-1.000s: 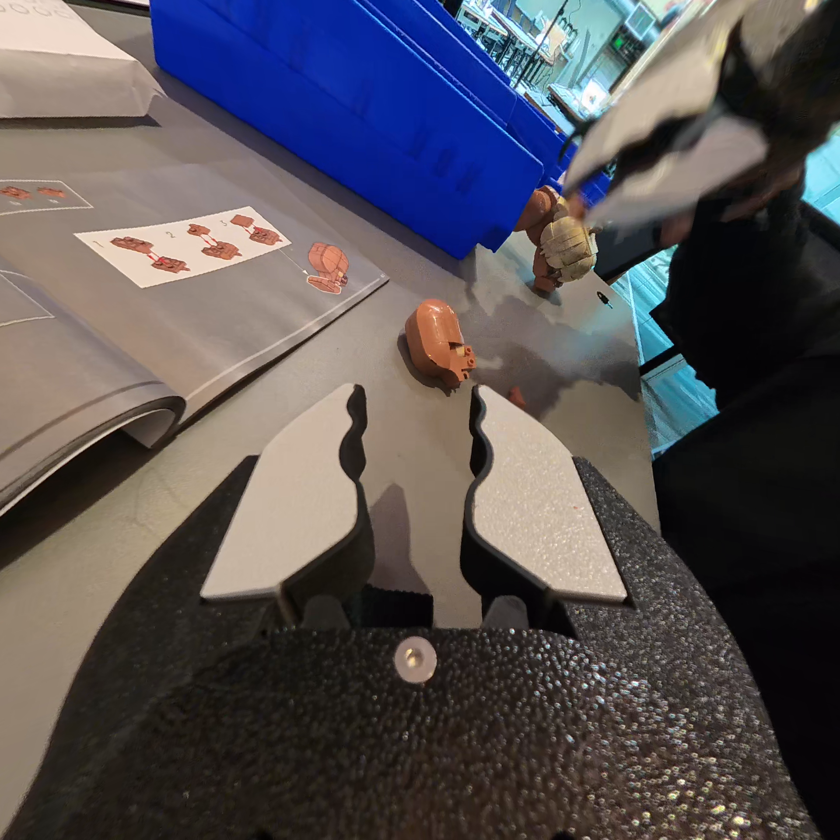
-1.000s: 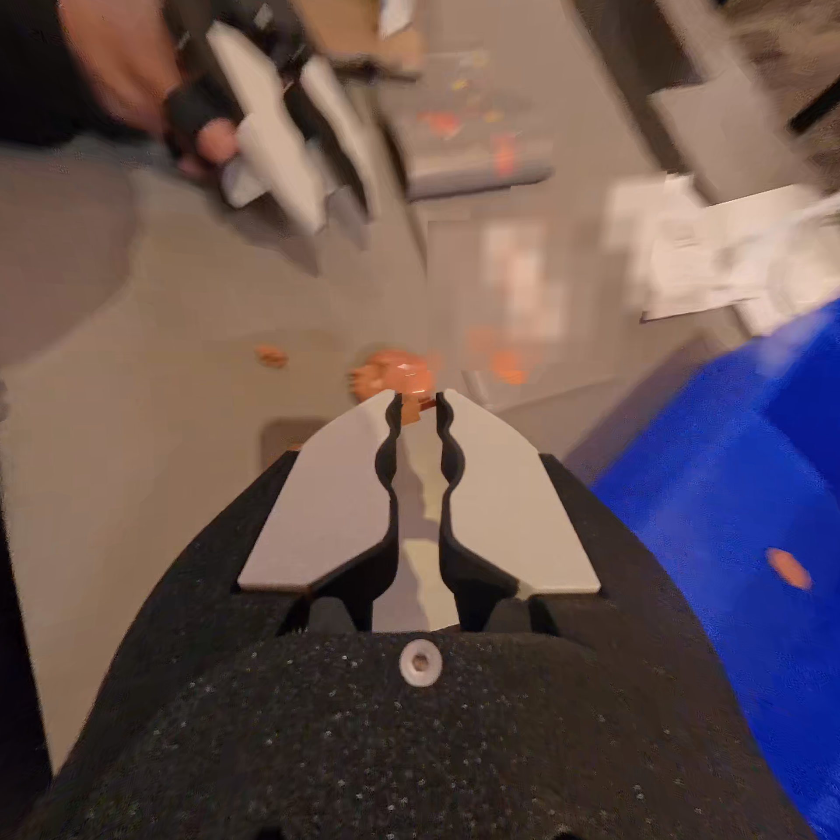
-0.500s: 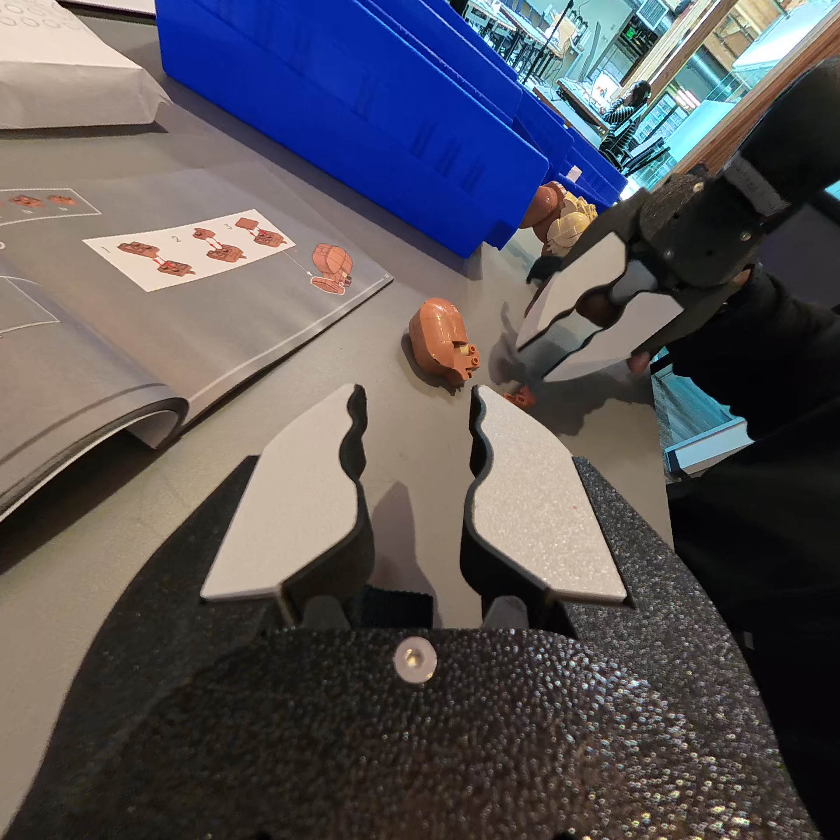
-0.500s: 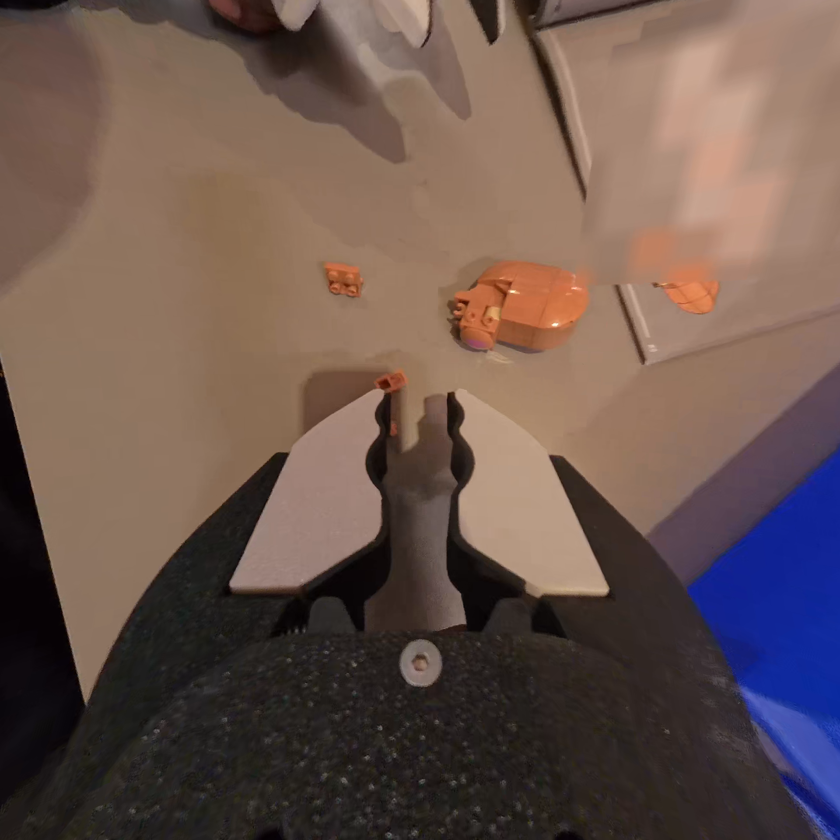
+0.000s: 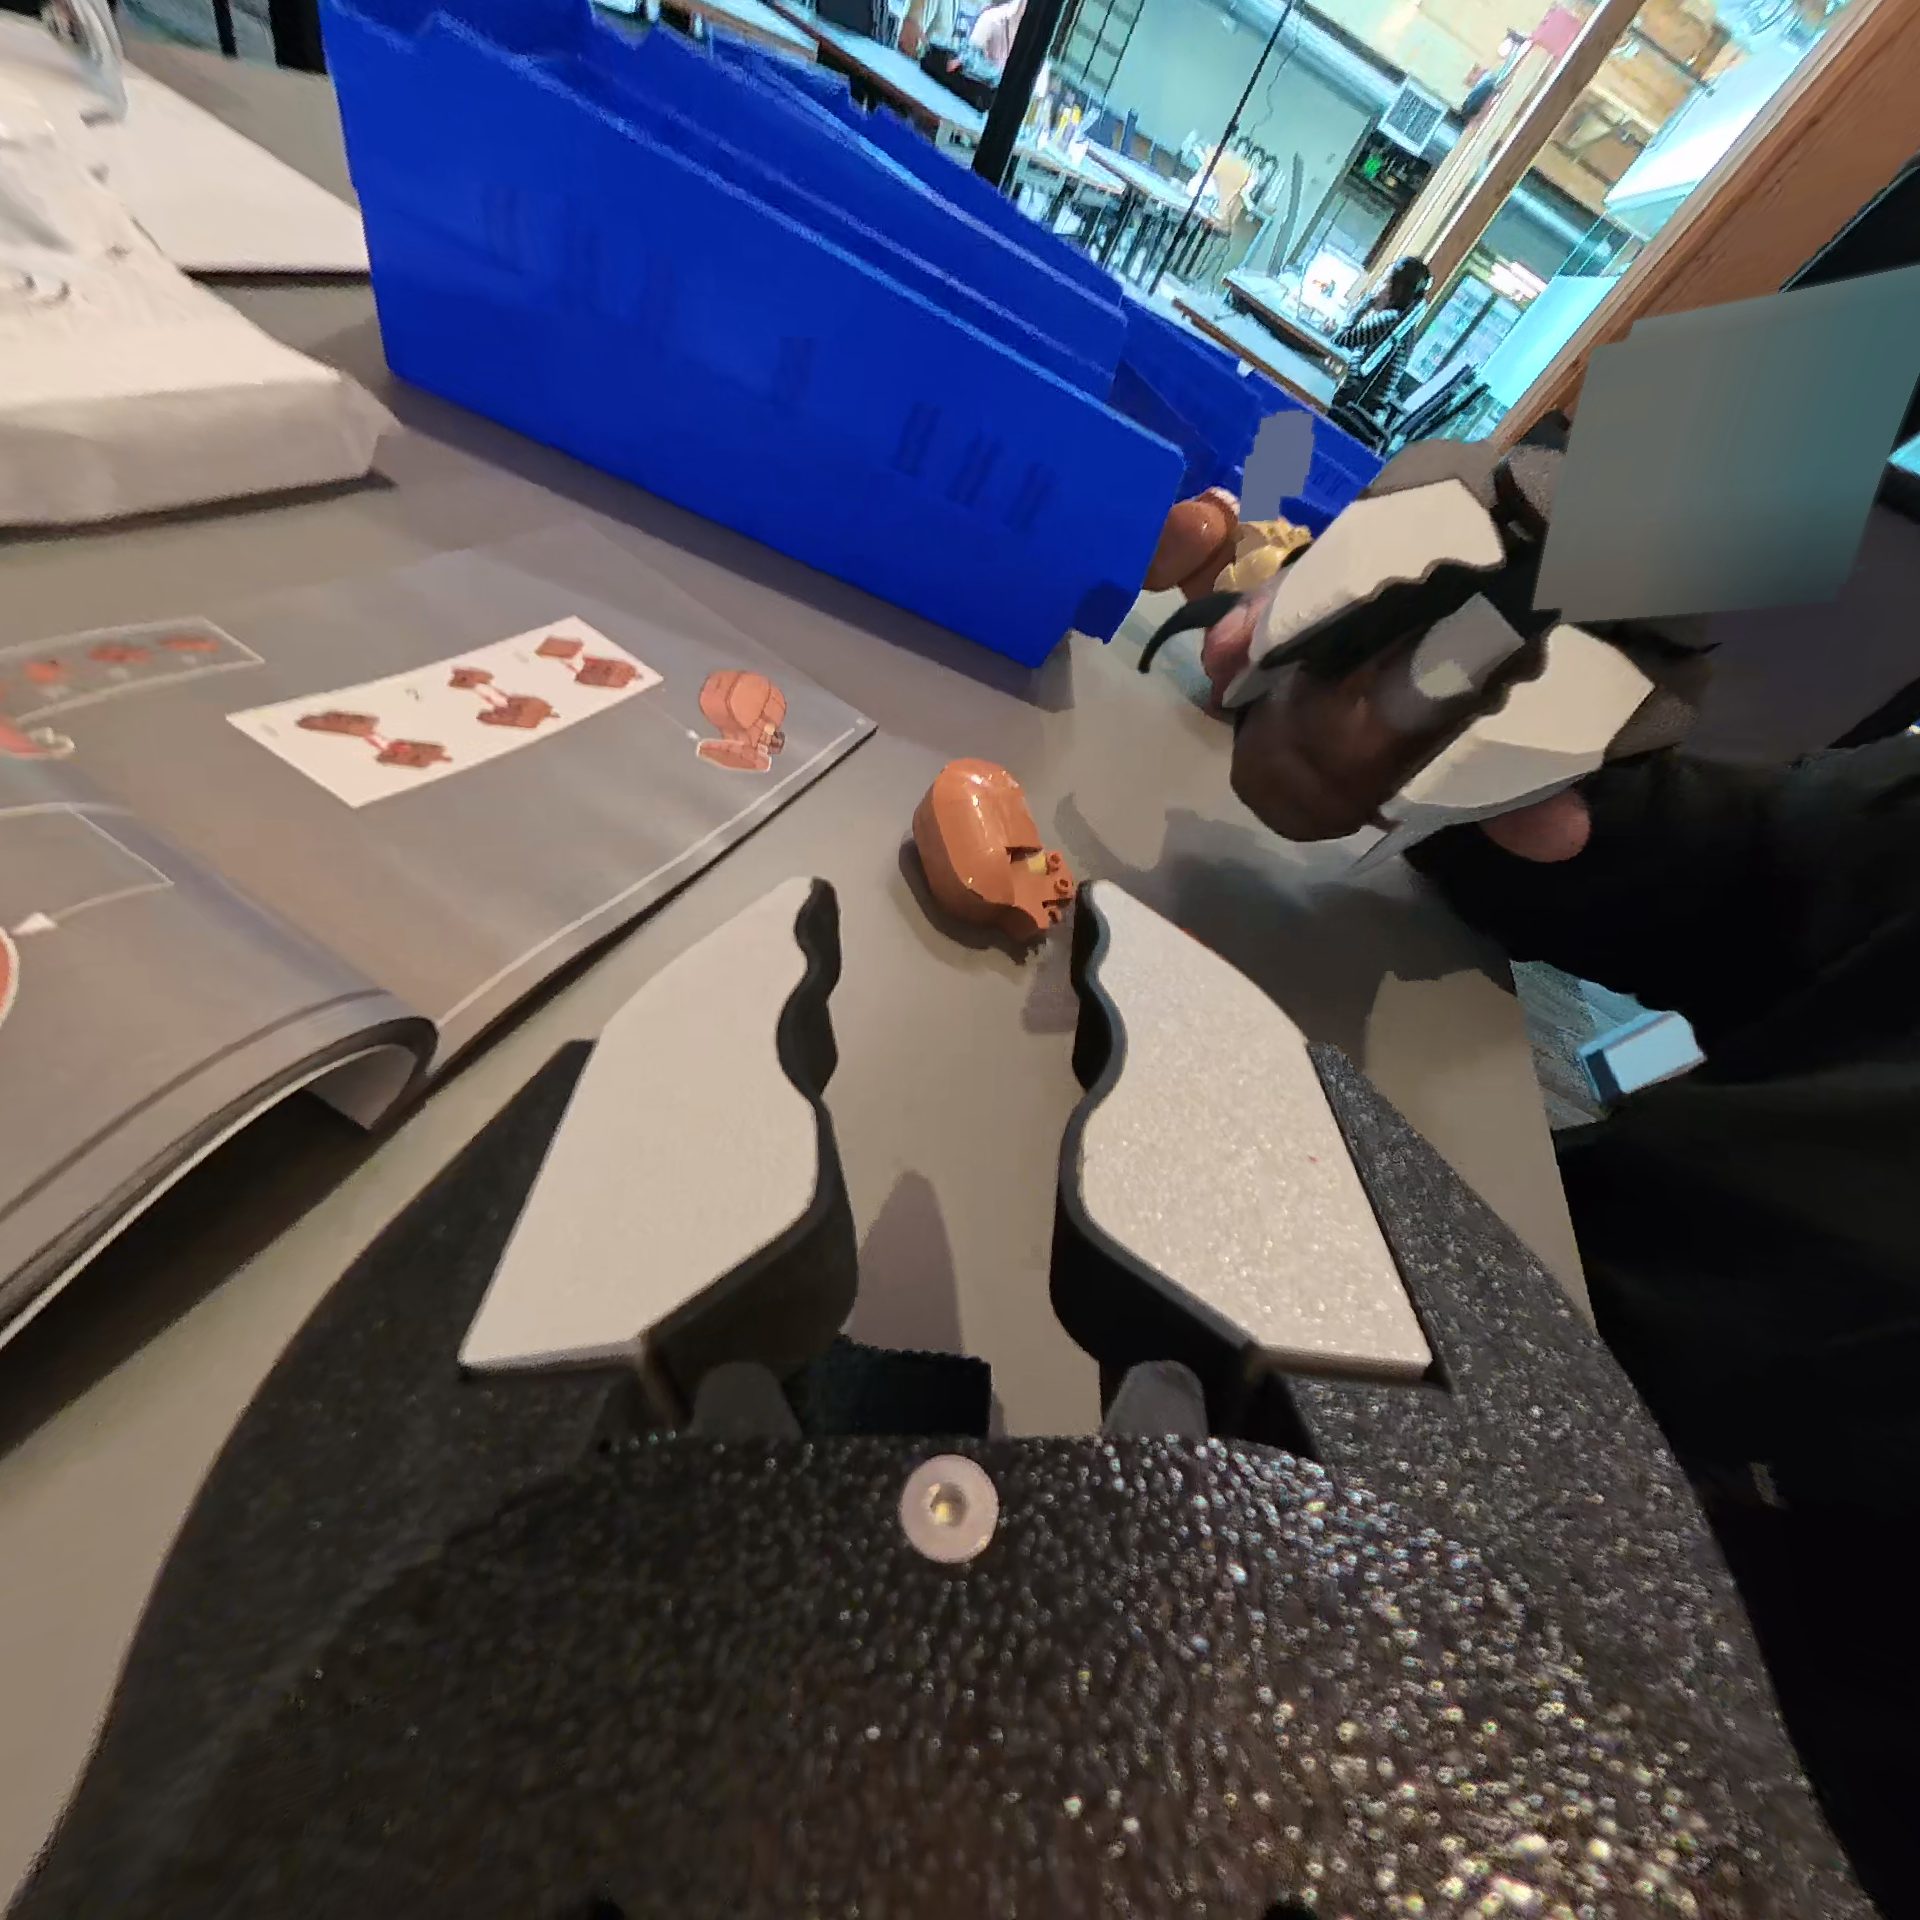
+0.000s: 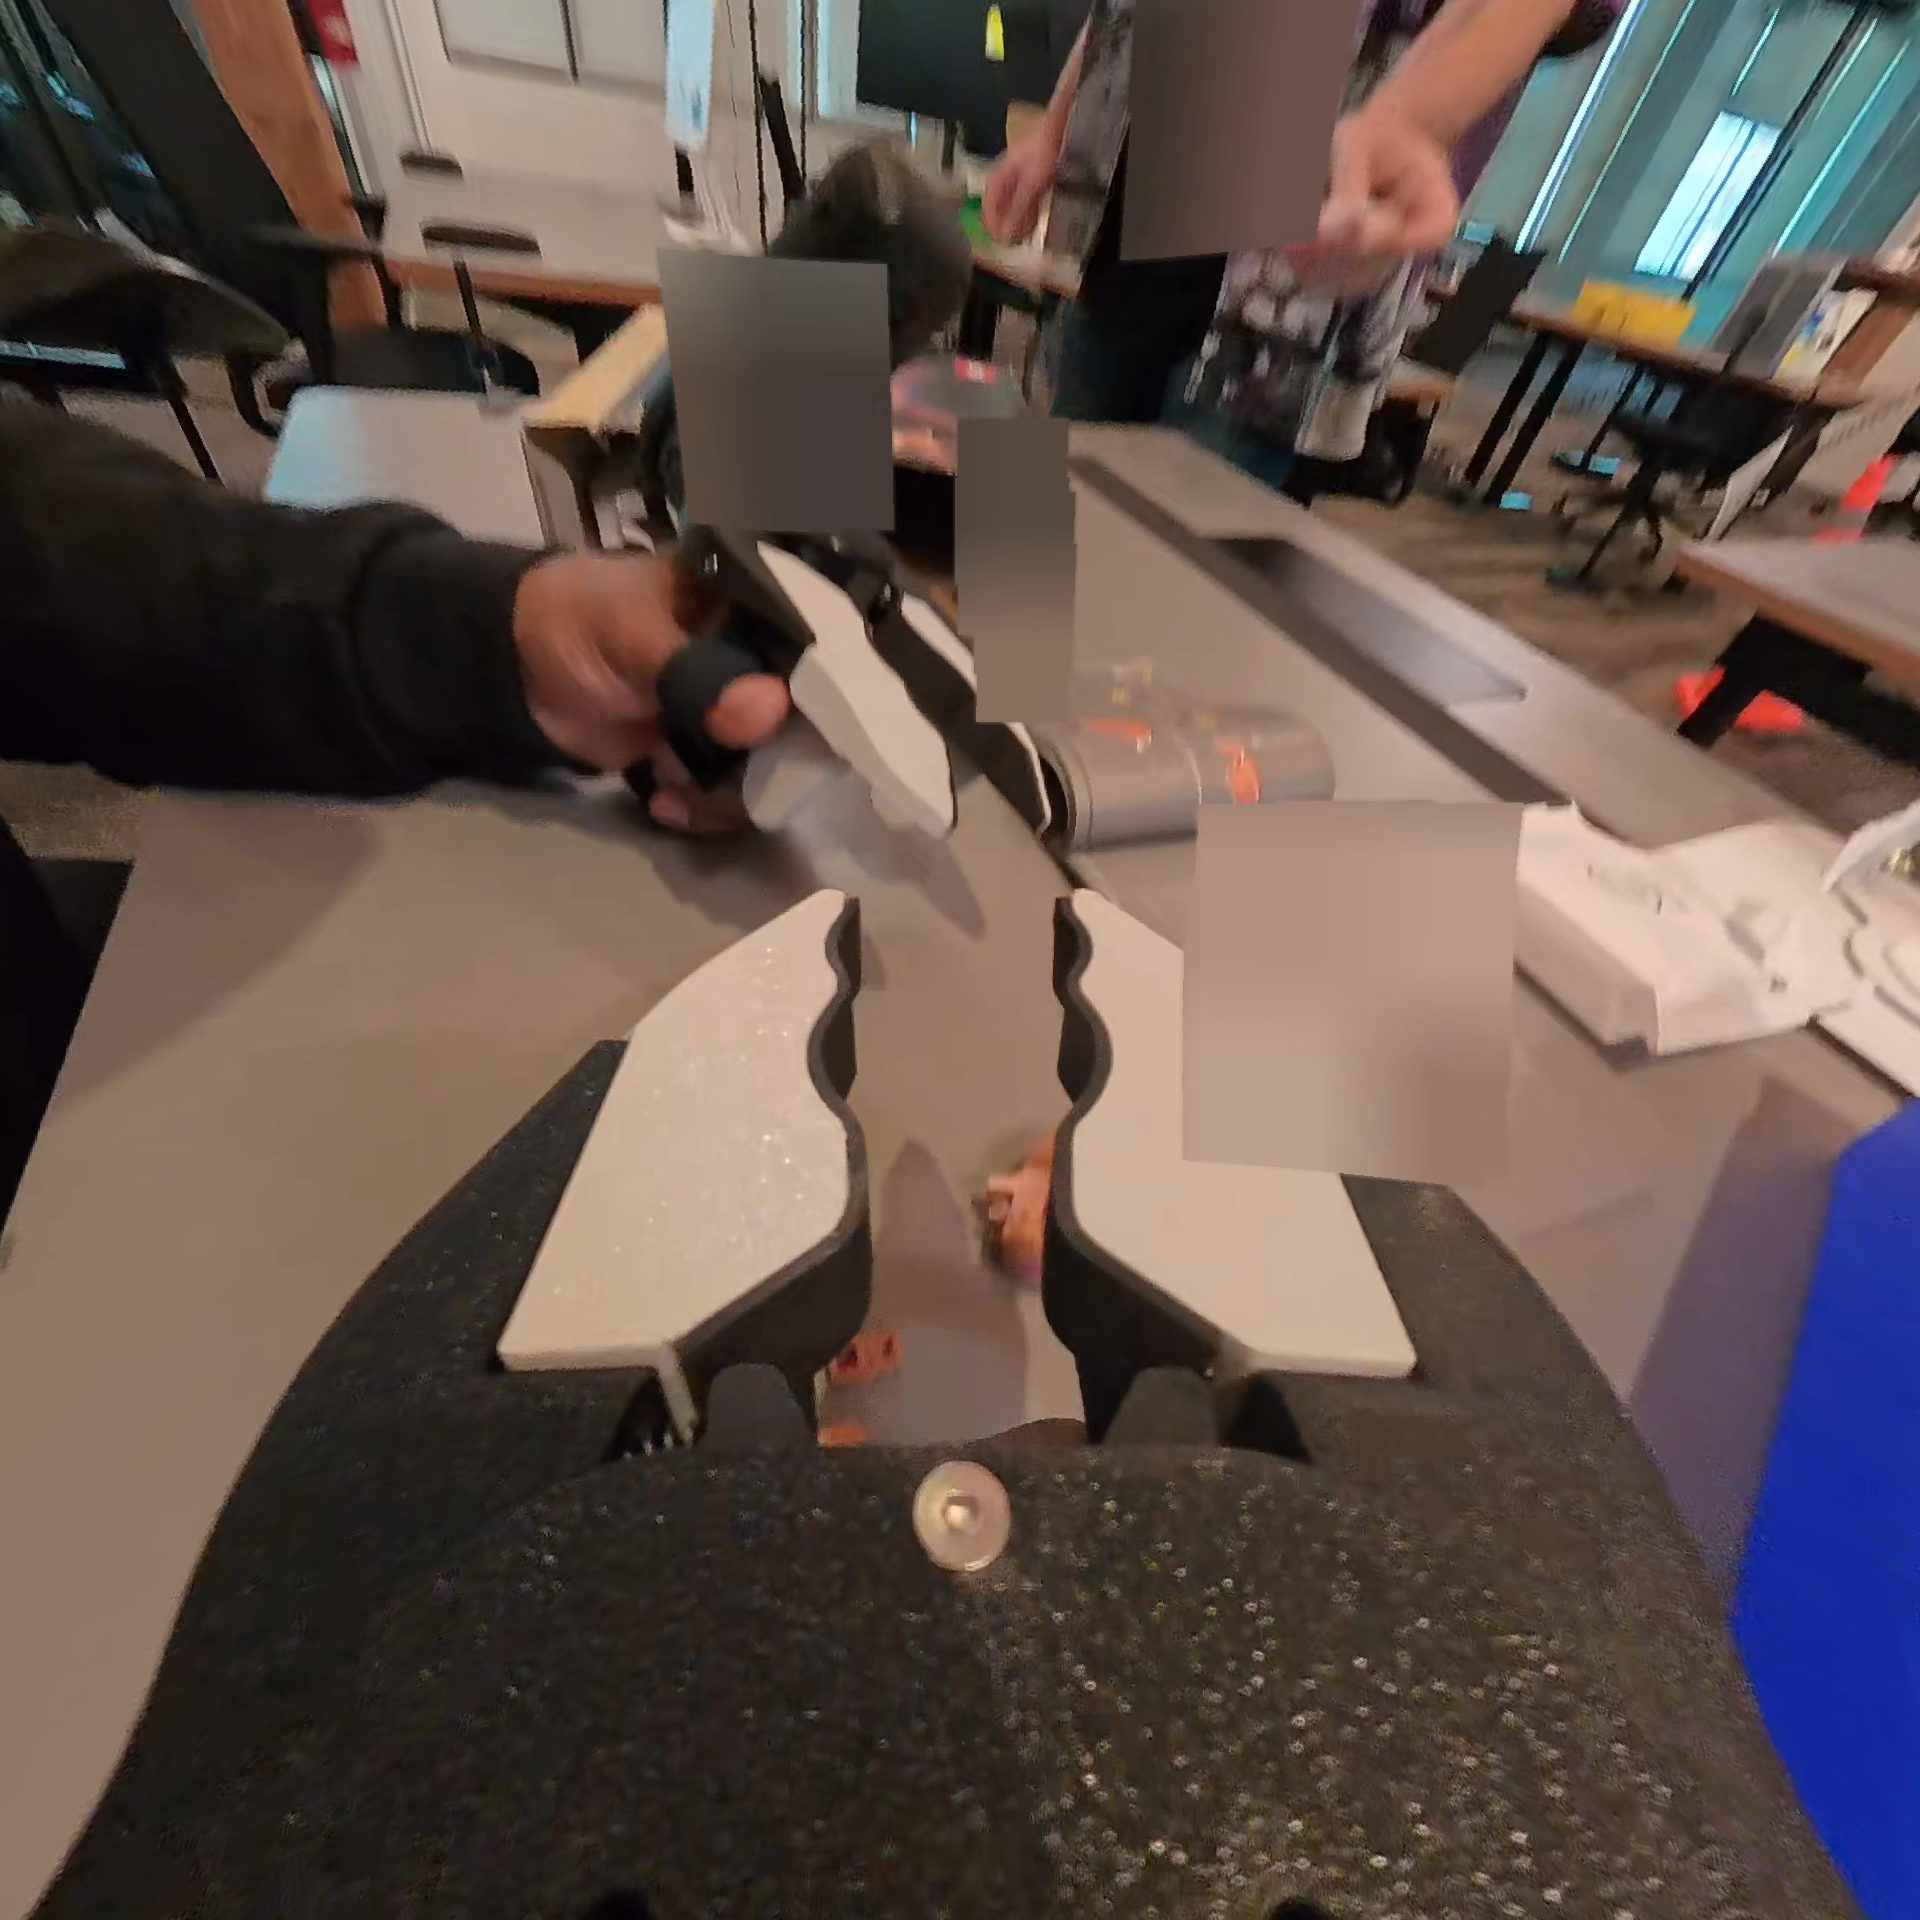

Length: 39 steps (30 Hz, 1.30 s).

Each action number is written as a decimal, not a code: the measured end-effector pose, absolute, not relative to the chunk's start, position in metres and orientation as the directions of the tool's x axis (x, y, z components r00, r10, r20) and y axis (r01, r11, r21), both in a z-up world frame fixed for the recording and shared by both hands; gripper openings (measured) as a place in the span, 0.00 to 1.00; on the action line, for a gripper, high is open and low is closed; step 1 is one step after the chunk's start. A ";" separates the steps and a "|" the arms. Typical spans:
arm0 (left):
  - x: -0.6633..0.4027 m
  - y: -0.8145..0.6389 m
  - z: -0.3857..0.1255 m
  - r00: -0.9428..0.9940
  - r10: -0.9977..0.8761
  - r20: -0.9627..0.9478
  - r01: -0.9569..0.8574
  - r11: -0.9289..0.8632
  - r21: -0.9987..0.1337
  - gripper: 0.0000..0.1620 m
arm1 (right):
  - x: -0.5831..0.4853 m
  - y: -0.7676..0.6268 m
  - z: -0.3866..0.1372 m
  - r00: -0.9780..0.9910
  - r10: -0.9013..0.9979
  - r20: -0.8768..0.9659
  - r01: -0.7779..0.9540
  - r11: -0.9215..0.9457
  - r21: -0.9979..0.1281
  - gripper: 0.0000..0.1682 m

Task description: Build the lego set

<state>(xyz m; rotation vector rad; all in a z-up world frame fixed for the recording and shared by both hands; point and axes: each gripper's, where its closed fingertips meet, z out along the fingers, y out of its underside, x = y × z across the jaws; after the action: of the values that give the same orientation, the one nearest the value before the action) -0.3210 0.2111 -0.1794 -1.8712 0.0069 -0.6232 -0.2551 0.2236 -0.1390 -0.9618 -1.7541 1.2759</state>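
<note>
A brown lego assembly (image 5: 985,844) lies on the grey table (image 5: 1195,894), just beyond my left gripper's fingertips and close to the right one. My left gripper (image 5: 954,914) is open and empty, low over the table. My right gripper (image 6: 956,920) is open and empty. It also shows in the left wrist view (image 5: 1423,675), raised at the right above the table. In the right wrist view the brown assembly (image 6: 1023,1205) shows below, through the gap between the fingers, with a small orange piece (image 6: 868,1351) nearer. The left gripper (image 6: 873,717) shows ahead, held by a hand (image 6: 613,665).
An open instruction booklet (image 5: 416,748) lies at the left. Blue bins (image 5: 727,343) stand along the back. A brown and tan lego figure (image 5: 1221,540) stands at the bins' end. White paper bags (image 6: 1714,935) lie at the right. People stand in the background.
My right gripper has opened wider and tilted up from looking down at the table to looking across it. My left gripper has stayed open and edged closer to the brown assembly.
</note>
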 end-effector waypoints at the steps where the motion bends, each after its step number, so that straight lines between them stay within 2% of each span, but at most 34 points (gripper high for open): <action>1: -0.321 0.211 -0.176 0.866 -0.304 0.398 0.278 -0.369 -0.887 0.27 | -0.259 0.221 -0.132 -0.436 0.888 0.148 0.103 0.213 -0.972 0.21; 6: -0.317 0.212 -0.163 0.897 -0.337 0.285 0.201 -0.264 -0.944 0.27 | -0.270 0.214 -0.109 -0.422 0.883 0.204 -0.024 0.215 -0.976 0.20; 14: -0.306 0.212 -0.165 0.934 -0.340 0.114 0.036 -0.227 -0.973 0.27 | -0.279 0.225 -0.119 -0.375 0.903 0.208 -0.028 0.213 -0.977 0.15; 28: -0.312 0.212 -0.164 0.943 -0.316 0.102 0.032 -0.220 -0.975 0.27 | -0.272 0.237 -0.134 -0.365 0.914 0.177 0.013 0.195 -0.981 0.11; 39: -0.310 0.212 -0.166 0.945 -0.315 0.090 0.016 -0.229 -0.973 0.27 | -0.270 0.241 -0.142 -0.330 0.913 0.242 0.023 0.263 -0.964 0.09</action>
<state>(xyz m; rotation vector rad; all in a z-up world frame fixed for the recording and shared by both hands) -0.3104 0.2124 -0.1663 -1.7799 0.2233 -0.3112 -0.2702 0.2406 -0.1416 -0.8846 -1.6093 1.2083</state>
